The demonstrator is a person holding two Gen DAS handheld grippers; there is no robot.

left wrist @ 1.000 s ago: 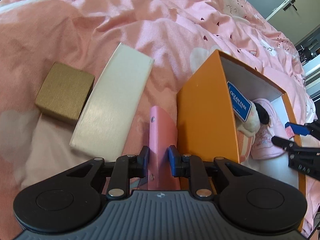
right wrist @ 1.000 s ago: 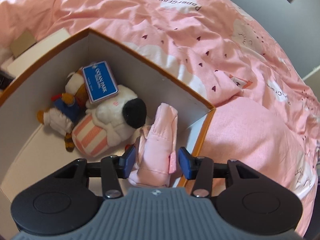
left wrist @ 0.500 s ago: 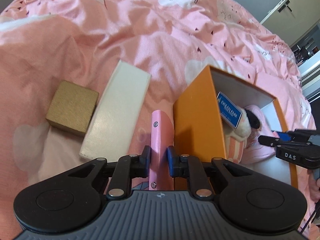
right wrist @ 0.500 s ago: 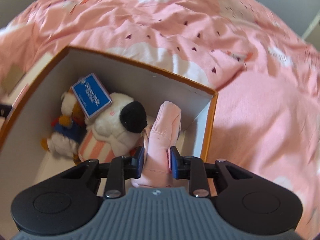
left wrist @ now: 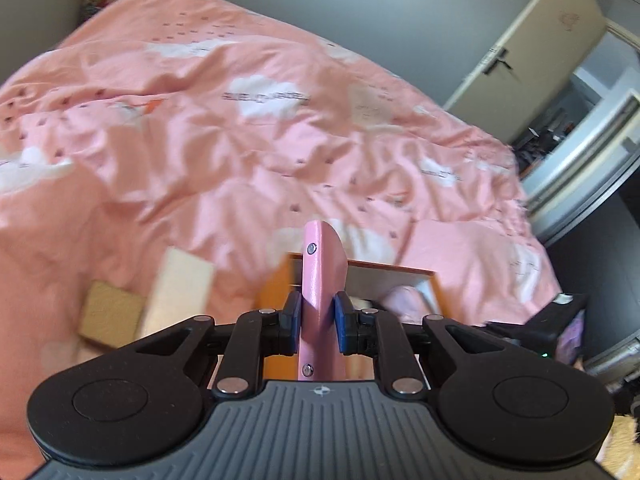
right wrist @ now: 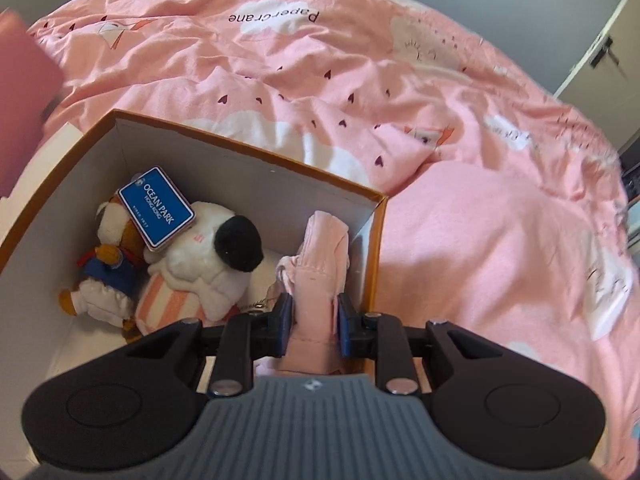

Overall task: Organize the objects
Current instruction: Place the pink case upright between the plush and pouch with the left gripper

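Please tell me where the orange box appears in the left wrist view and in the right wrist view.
Left wrist: orange box at lower centre, partly hidden behind the pink case.
Right wrist: lower left, open, its rim clear.
Shared landmark: pink bedsheet.

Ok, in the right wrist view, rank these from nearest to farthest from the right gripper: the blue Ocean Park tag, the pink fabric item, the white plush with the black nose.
1. Pink fabric item: clamped in the right gripper, by the box's right wall.
2. White plush: just left of it, mid-box.
3. Blue tag: farther left, toward the back wall.
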